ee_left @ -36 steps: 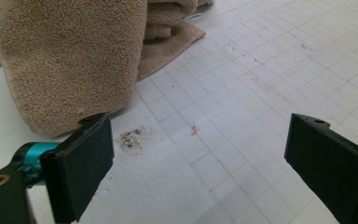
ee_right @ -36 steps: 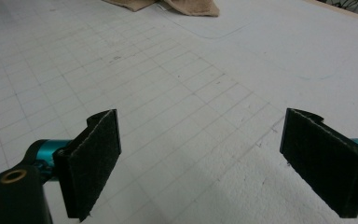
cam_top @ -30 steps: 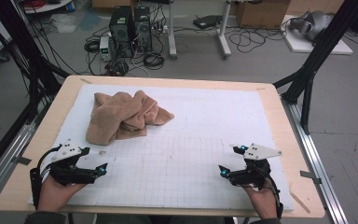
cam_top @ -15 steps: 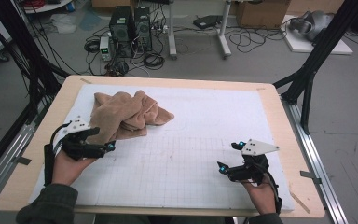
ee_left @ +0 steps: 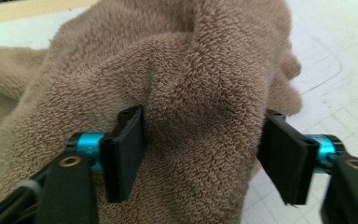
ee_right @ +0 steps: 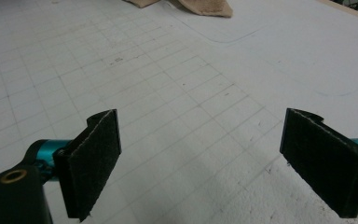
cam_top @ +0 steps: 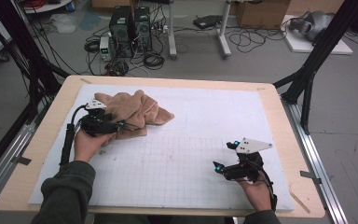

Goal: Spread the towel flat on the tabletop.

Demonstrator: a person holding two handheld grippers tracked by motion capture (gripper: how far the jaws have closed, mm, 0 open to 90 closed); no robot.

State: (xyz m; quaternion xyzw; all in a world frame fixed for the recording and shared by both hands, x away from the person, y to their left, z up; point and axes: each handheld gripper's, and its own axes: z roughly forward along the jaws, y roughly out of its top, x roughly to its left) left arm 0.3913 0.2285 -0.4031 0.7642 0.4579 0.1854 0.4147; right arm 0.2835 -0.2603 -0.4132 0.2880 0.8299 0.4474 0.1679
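Since 1 second ago, the left hand-held gripper (cam_top: 116, 125) has travelled from the near left edge of the counter (cam_top: 42, 140) forward to the crumpled tan towel (cam_top: 135, 109), and its jaws have just been closing from their widest. The right hand-held gripper (cam_top: 223, 165) has stayed where it was, near the front right of the white gridded mat (cam_top: 214, 116).

The towel lies bunched in a heap on the far left part of the mat, well apart from the right hand-held gripper. In the left gripper view, a thick fold of towel (ee_left: 200, 93) stands between the 2 black pads (ee_left: 123, 149); both sit against the pile, pressing into it, though with cloth this soft it is hard to say how firm the hold is. The right hand-held gripper (ee_right: 200, 158) hangs wide open over bare mat with nothing between its jaws, and the towel's edge (ee_right: 205, 7) shows far off at the top of its view.

The step in hand looks like the first grasp on the heap, probably to lift or spread it. Next, the left jaws should close fully on the fold before any pull, since loose terry can slip out. Then the right hand-held gripper needs to cross to the towel and find a free edge or corner, so the 2 can draw the cloth apart.
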